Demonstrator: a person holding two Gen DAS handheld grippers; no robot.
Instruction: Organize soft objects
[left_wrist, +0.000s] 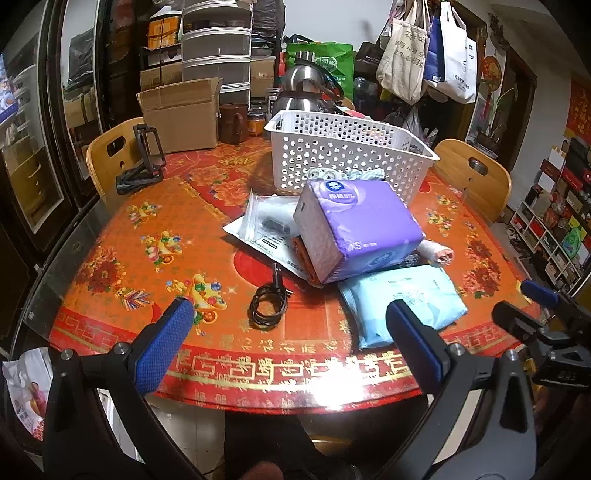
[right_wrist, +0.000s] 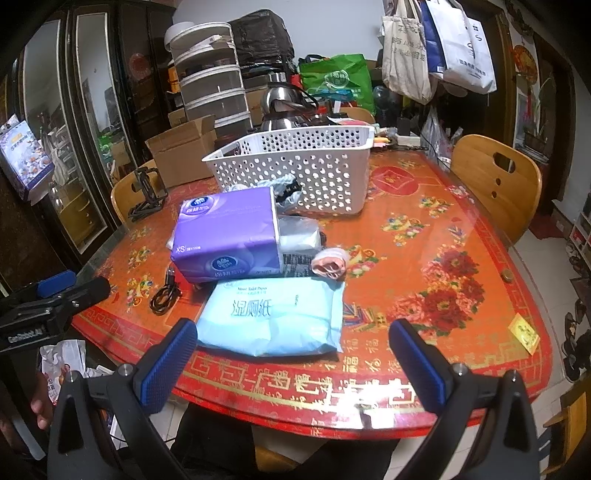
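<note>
Both claws are hanging released and empty over the near edge of the table (right_wrist: 461, 236), the right claw (right_wrist: 293, 341) pointing at the pale blue wipes pack (right_wrist: 271, 317), likely the first pick. The left claw (left_wrist: 290, 319) is facing the coiled black cable (left_wrist: 267, 304). Behind the wipes pack, the purple tissue pack (right_wrist: 227, 236) is leaning on other soft items; beyond it the white basket (right_wrist: 295, 166) is waiting, presumably as the destination. A cluttered room is surrounding the red floral tablecloth.
</note>
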